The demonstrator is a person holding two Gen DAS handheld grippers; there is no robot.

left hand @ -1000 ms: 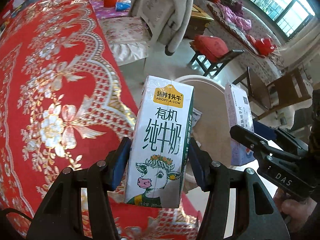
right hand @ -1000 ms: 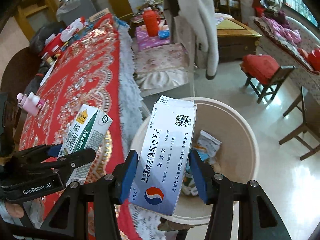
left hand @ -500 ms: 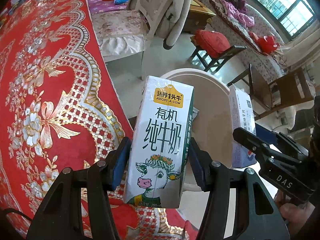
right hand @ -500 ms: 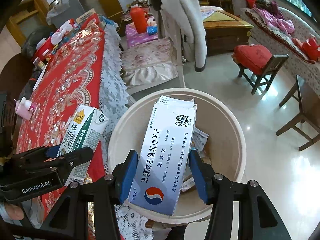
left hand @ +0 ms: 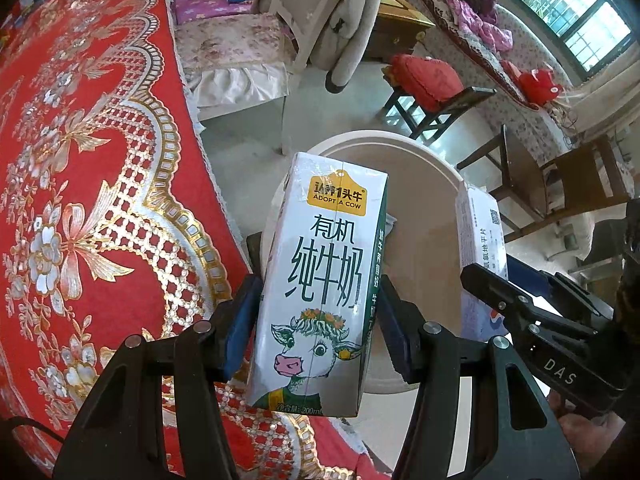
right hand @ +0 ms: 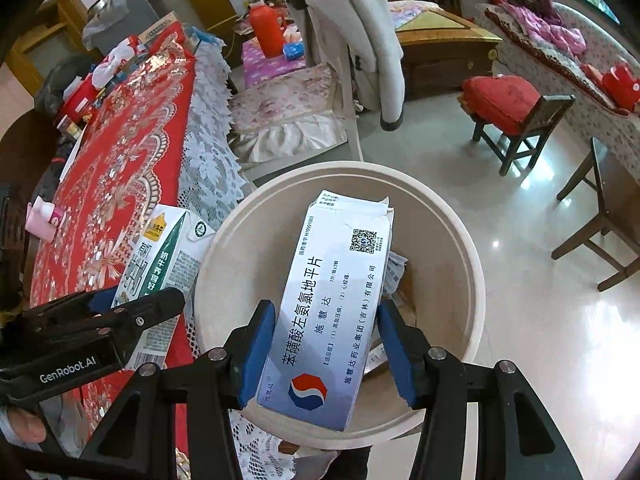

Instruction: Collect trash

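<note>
Both loads carried further over the bin (right hand: 460, 224) since a second ago. Left gripper (left hand: 320, 316) fingers pinching milk carton (left hand: 320, 292), right gripper (right hand: 326, 350) fingers pinching medicine box (right hand: 332, 308), held above the opening, presumably for dropping.

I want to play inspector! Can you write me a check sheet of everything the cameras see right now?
Surface: red tablecloth with gold flowers, lace edge.
Job's things: milk carton and medicine box, both held over or near the trash bin, which has paper scraps inside.
Clutter: pink bottle and packets on the table.
Grippers: left gripper shut on milk carton; right gripper shut on medicine box.
Cables: nothing seen.
Surroundings: chair with coat, red thermos, stool with red cushion, tiled floor.
</note>
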